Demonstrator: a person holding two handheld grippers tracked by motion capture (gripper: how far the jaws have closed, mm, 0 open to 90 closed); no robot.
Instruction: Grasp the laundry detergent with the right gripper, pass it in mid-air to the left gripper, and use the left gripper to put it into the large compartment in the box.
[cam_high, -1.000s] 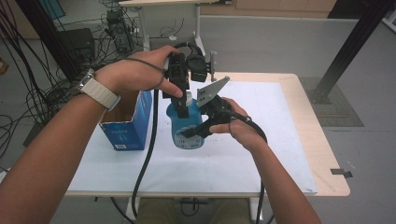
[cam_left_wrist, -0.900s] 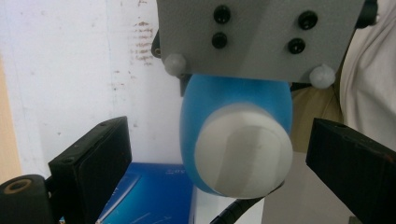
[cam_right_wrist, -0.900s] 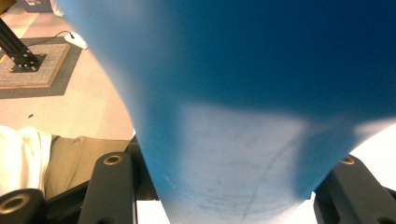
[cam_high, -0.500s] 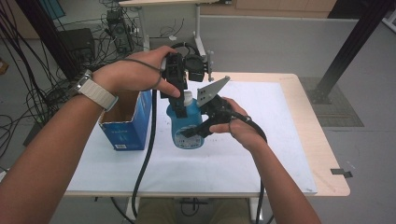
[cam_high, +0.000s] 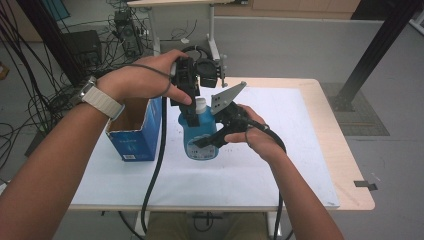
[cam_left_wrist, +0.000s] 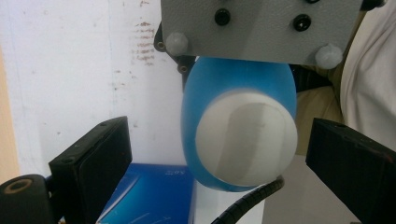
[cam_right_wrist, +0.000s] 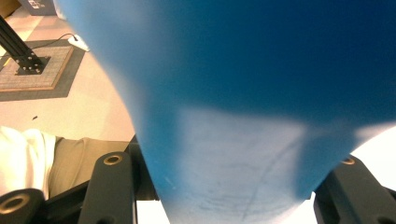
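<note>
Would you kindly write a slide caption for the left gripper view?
Left gripper open above the blue bottle, jaws either side of its white cap.

So there's an open blue cardboard box (cam_high: 134, 134) sitting on the left part of the white mat (cam_high: 280, 170) that covers most of the light wooden table (cam_high: 345, 165). Behind the table it's a mess of black cables (cam_high: 35, 75) on the grey floor next to a dark box-shaped unit (cam_high: 82, 45), plus a second desk's white legs (cam_high: 212, 30) further back. Off to the right a black slanted post (cam_high: 375, 47) comes down onto a dark floor mat (cam_high: 360, 112).
</note>
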